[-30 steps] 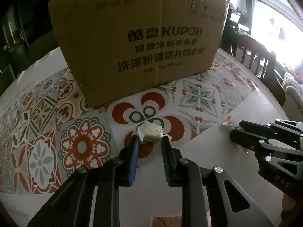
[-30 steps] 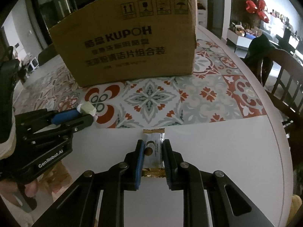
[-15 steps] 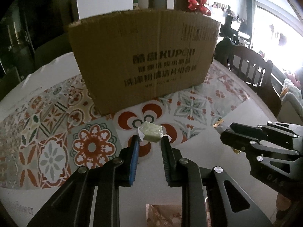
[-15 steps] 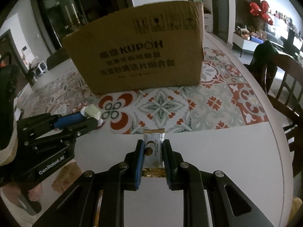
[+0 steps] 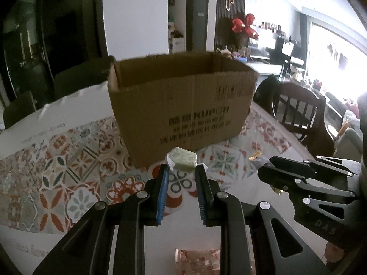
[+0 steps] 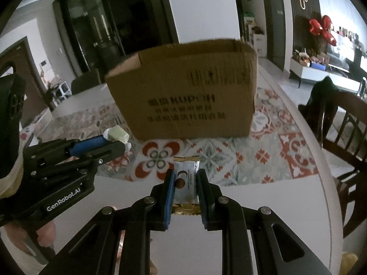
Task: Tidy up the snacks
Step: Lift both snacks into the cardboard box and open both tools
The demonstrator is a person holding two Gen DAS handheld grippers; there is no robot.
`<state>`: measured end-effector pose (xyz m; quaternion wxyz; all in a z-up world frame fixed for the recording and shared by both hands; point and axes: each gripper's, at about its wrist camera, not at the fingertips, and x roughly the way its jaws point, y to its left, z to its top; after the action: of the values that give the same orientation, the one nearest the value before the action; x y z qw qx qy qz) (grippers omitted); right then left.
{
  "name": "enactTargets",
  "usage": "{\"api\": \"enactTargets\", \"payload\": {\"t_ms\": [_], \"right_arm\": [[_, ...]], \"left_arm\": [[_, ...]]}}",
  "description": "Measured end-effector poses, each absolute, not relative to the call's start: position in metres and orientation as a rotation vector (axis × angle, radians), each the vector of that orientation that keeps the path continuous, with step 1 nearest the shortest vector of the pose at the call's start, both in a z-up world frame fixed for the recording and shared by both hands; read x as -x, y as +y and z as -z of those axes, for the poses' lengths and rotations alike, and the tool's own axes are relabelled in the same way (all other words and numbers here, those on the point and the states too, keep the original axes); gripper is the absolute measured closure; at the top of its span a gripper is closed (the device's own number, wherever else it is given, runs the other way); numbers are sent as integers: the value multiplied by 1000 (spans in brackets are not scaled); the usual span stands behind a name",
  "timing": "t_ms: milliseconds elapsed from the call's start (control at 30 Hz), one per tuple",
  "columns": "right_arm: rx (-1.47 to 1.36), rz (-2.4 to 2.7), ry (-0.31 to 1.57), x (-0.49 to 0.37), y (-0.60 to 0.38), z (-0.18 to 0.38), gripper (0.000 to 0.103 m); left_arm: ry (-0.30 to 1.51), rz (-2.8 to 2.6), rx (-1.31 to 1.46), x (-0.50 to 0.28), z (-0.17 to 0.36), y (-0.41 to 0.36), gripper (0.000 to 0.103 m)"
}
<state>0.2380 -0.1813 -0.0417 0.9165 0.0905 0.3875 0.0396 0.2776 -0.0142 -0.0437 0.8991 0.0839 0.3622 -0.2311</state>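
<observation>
I am holding both grippers up in front of the open brown cardboard box with black printed lettering [image 5: 183, 105], high enough to see over its near rim, because both snacks are meant to go inside it. My left gripper [image 5: 181, 171] is clenching a pale green wrapped candy with a white twisted end [image 5: 183, 162] right at the fingertips, so the sweet sticks out forward and can drop freely once I let go. My right gripper [image 6: 184, 178] is pinching a white snack packet with gold crimped ends [image 6: 185, 184] by its long sides, deep between the blue pads, which is keeping the thin wrapper from slipping. The box is standing at the far side of the patterned tile-print table mat [image 5: 75, 167], with both grippers near its front wall and not yet over the opening. I cannot see the box floor from here, so what already lies inside is unclear. Something coppery and crinkled [image 5: 197, 255] is showing below the left gripper, possibly another wrapper.
</observation>
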Motion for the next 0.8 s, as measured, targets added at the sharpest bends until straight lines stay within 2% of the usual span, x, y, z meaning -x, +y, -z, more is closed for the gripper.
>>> {"api": "enactTargets", "payload": {"t_ms": [800], "right_arm": [[-130,-143,616,-287,-205,-50,82]], "left_arm": [[588,419,-137,-314,-45,-27,79]]}}
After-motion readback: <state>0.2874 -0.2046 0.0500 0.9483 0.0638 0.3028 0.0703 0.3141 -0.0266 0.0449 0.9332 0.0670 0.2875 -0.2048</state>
